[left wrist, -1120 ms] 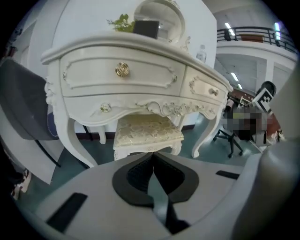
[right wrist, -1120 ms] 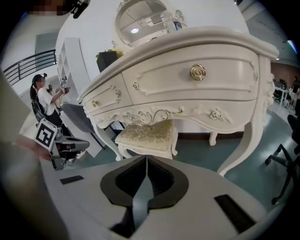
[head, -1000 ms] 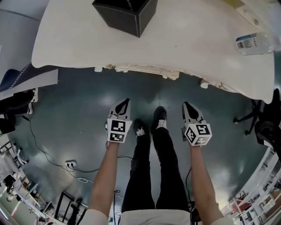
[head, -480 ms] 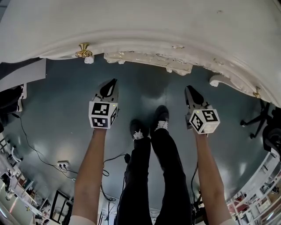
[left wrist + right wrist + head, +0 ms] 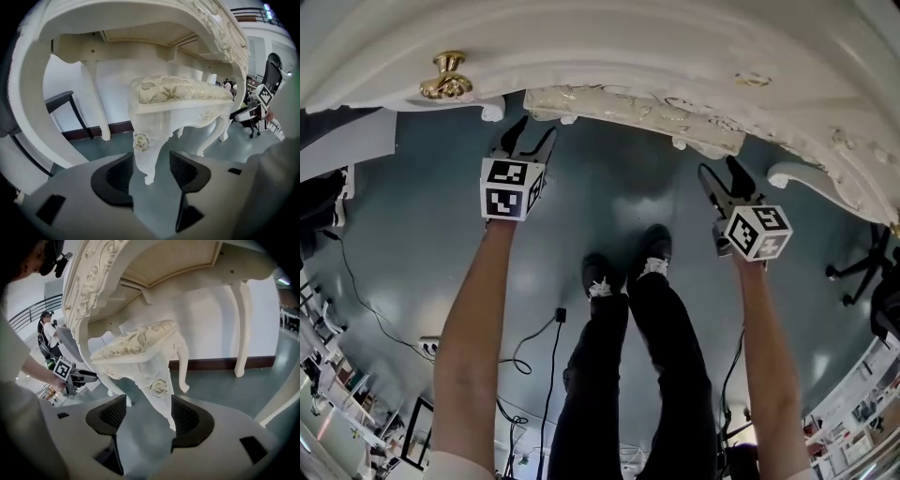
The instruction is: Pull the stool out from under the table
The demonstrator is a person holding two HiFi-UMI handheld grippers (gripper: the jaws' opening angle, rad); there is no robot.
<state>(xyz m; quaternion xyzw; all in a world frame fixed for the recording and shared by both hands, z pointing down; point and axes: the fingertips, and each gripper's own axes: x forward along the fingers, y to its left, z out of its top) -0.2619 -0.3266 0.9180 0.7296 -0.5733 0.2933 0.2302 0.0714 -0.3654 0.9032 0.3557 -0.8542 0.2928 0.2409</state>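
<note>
Arms out, both hand-held grippers point(image 5: 532, 133) point(image 5: 722, 171) just opened astride stool legs point(image 5: 146, 157).

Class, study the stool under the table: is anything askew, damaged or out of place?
Nothing stands out. The stool stands upright under the table, cushion level, carved legs whole as far as they show.

The left tool point(image 5: 534, 133) and right tool point(image 5: 724, 174) have dropped and reached farther, to the worktop's point(image 5: 675, 47) near edge. Their jaws have just been opening, and 1 stool point(image 5: 178, 93) leg now shows between each pair.
</note>
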